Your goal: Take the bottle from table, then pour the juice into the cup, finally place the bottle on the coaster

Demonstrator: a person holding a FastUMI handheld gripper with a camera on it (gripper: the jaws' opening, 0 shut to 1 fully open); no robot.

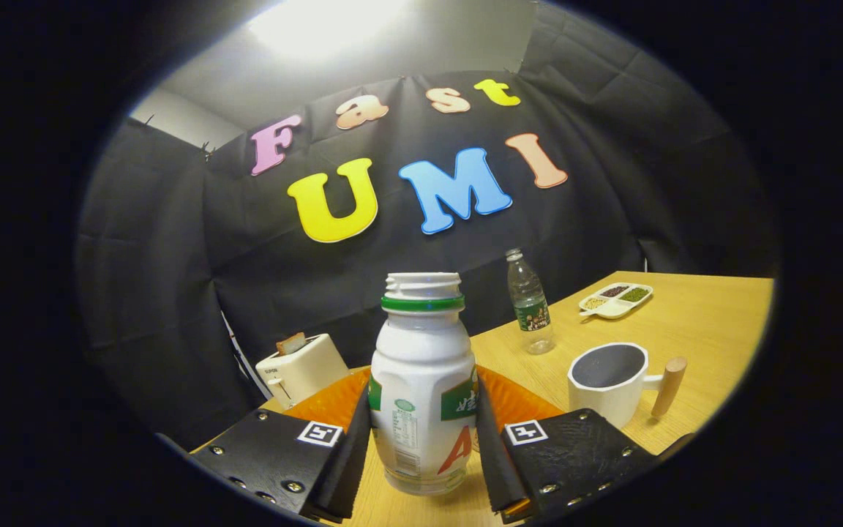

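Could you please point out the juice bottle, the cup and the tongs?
juice bottle (pixel 421 380): gripper view, white body.
cup (pixel 607 380): gripper view, front wall.
tongs (pixel 421 446): gripper view, midway between fingertips, pressing the bottle.

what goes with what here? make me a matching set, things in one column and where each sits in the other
Things
1. bottle
2. cup
3. toaster
4. snack tray

Places
a. far back on the table, beyond the cup
b. at the table's edge by the black cloth
c. between the gripper fingers, both pressed on its sides
d. beside the bottle, wooden handle pointing away from it

Pairs: 1-c, 2-d, 3-b, 4-a
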